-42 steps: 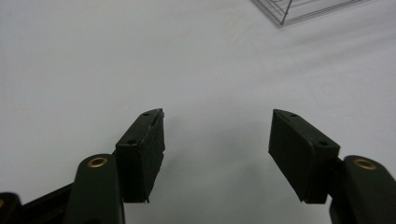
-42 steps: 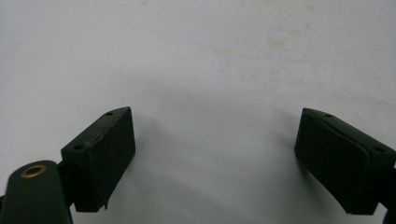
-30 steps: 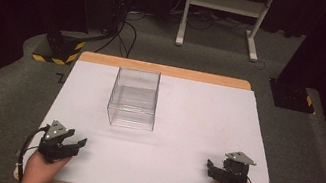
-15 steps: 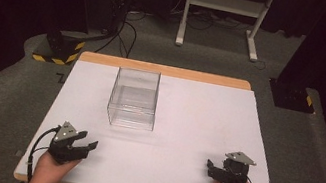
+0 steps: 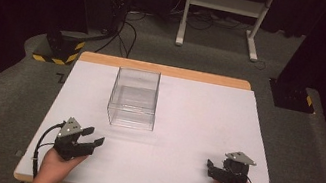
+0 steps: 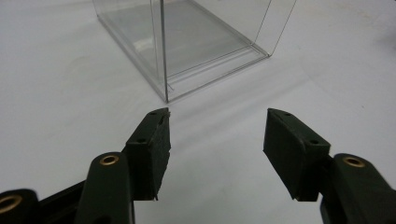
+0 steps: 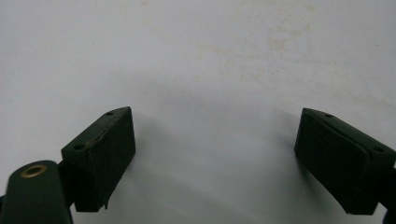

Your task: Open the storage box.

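While the right gripper (image 5: 220, 173) rests open and empty near the table's right edge, the left gripper (image 5: 91, 141), wide and empty, aims at the clear box (image 5: 134, 98) to grasp it.

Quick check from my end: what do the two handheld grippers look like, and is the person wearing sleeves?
Both grippers, left gripper and right gripper, are black with a grey three-cornered plate on top and a trailing black cable. Their jaws are dark blocky pads on arms with brass-coloured rivets. No sleeves show on the forearms.

Readable text: none on any surface.
Mark on floor (image 5: 59, 77): a dark letter-like shape, well beyond the left gripper (image 5: 91, 140), cut by the table (image 5: 195, 127) edge; too small to read.
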### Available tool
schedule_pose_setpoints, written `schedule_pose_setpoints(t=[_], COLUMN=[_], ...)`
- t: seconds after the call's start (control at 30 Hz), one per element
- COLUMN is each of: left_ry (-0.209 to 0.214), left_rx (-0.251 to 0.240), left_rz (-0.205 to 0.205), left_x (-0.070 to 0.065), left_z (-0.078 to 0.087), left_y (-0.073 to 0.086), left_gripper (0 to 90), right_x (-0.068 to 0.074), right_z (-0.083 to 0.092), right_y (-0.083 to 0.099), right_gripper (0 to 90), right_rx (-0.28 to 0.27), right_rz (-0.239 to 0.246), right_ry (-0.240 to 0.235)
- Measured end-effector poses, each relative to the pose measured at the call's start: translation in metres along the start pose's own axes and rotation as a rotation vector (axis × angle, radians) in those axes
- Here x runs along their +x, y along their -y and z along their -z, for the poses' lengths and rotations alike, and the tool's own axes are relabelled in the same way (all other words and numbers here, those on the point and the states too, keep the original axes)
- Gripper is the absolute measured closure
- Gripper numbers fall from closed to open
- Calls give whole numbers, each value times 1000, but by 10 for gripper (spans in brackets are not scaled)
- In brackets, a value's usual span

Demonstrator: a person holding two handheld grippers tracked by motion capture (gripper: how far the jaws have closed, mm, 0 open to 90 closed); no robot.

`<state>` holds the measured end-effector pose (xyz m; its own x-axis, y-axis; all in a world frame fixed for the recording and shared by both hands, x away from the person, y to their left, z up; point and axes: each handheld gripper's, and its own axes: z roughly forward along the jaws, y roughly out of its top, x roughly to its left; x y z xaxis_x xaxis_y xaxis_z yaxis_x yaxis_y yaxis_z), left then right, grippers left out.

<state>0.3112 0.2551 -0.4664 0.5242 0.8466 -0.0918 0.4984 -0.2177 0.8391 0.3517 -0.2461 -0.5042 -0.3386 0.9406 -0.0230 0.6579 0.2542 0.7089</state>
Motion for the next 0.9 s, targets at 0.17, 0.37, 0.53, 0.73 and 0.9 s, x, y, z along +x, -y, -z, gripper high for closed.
schedule_pose_setpoints(t=[0.17,0.37,0.53,0.73,0.9], left_ry=[14,37,35,46,44], left_rx=[-6,-23,-34,-52,-50], left_rz=[-4,7,-10,8,-19], left_x=[-1,-5,-8,-9,-11], left_z=[-7,-19,-28,-39,-46], left_y=[-7,-15,-22,-30,-36], left_gripper=[409,410,398,392,412], right_x=[0,0,0,0,0], right_z=[0,0,0,0,0], right_y=[0,0,0,0,0], right_gripper=[123,123,123,123,123], right_rx=[0,0,0,0,0], right_rz=[0,0,1,1,0], right_ry=[0,-1,-1,-1,-1])
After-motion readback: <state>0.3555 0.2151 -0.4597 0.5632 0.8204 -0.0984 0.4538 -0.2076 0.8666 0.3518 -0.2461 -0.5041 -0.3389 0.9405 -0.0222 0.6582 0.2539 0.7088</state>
